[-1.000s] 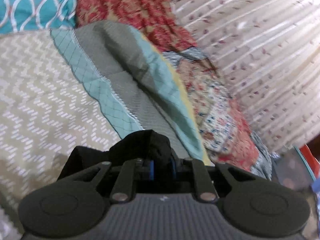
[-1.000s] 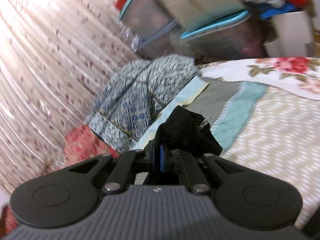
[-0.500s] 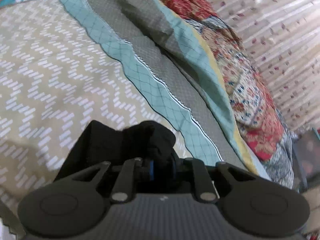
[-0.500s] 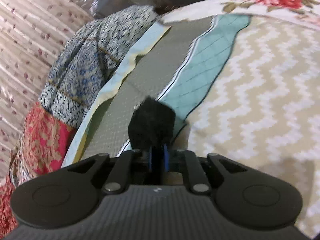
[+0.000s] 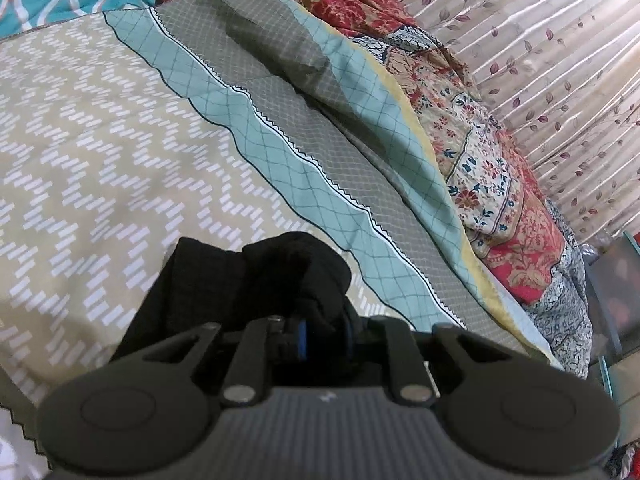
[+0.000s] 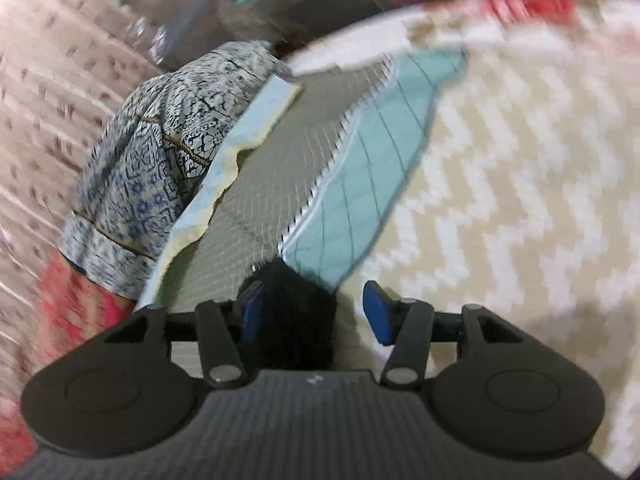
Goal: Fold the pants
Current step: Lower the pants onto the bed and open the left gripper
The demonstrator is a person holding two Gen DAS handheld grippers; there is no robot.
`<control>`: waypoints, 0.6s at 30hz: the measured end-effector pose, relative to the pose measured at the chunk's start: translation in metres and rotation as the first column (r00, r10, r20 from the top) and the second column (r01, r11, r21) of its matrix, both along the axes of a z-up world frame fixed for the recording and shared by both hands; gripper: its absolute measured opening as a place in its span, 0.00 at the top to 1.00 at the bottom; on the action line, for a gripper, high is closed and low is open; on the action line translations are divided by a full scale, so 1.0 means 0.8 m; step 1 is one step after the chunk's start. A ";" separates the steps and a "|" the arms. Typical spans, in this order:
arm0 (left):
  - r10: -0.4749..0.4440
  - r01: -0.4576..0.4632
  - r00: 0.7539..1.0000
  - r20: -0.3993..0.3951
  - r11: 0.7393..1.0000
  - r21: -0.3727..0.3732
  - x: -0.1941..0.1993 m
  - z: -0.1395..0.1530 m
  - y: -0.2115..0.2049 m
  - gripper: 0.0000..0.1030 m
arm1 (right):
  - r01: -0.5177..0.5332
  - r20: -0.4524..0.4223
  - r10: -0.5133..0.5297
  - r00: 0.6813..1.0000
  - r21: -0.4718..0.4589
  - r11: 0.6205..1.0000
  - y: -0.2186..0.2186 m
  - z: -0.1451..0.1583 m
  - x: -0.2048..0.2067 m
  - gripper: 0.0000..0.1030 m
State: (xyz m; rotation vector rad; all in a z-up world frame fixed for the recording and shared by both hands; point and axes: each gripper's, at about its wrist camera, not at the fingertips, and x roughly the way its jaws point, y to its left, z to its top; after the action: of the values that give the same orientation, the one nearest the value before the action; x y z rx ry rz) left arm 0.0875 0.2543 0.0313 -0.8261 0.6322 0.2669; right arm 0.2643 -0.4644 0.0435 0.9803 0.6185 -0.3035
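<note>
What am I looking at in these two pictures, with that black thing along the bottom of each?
Each picture comes from a camera on a hand-held gripper, a two-fingered clamp a person carries, one per hand. The left gripper is shut on the black pants. The right gripper has its blue pads spread open, with black cloth lying between them. Below lies a bedspread with a beige zigzag print. Patterned clothes are piled at its edge, before a curtain.

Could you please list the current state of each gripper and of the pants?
left gripper: shut on the black pants, fabric bunched between the blue pads.
right gripper: open, blue pads spread apart, fabric lying between them.
black pants: bunched at the pinched end, lying on the zigzag bedspread.
</note>
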 end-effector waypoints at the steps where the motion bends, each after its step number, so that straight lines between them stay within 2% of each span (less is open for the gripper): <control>1: 0.001 -0.001 1.000 -0.003 1.000 -0.001 0.000 0.001 0.000 0.85 | 0.000 0.001 0.000 1.000 0.041 0.999 0.000 -0.006 0.001 0.44; 3: 0.008 -0.008 1.000 0.002 1.000 -0.015 -0.004 0.005 0.000 0.86 | -0.028 0.034 0.023 0.999 0.150 0.988 0.004 -0.012 0.007 0.49; 4: 0.010 -0.009 1.000 0.008 1.000 -0.020 -0.007 0.009 -0.001 0.86 | -0.050 0.051 0.042 0.998 0.182 0.982 0.007 -0.009 0.009 0.79; 5: 0.012 -0.011 1.000 0.016 1.000 -0.020 -0.012 0.016 -0.002 0.86 | -0.059 0.057 0.051 0.997 0.160 0.985 0.012 0.001 0.011 0.93; 8: -0.006 0.008 0.998 0.064 1.000 -0.030 -0.037 0.043 -0.003 0.86 | -0.079 0.121 0.071 0.990 0.067 0.995 0.019 0.049 0.002 0.93; 12: -0.034 0.038 0.989 0.141 0.999 -0.031 -0.090 0.080 -0.008 0.86 | -0.087 0.181 0.076 0.981 0.052 0.995 -0.002 0.095 -0.040 0.93; 15: -0.072 0.078 0.982 0.175 0.997 -0.025 -0.138 0.096 -0.018 0.86 | -0.102 0.198 0.090 0.976 0.054 0.993 -0.025 0.110 -0.093 0.93; 18: -0.111 0.117 0.980 0.164 0.993 -0.023 -0.186 0.099 -0.034 0.86 | -0.112 0.199 0.098 0.975 0.060 0.992 -0.048 0.114 -0.158 0.93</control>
State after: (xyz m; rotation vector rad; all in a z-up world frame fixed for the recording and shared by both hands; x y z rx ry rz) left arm -0.0613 0.2275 0.1102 -0.8307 0.5296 0.0839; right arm 0.1375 -0.5032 0.1345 1.0278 0.5021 -0.0901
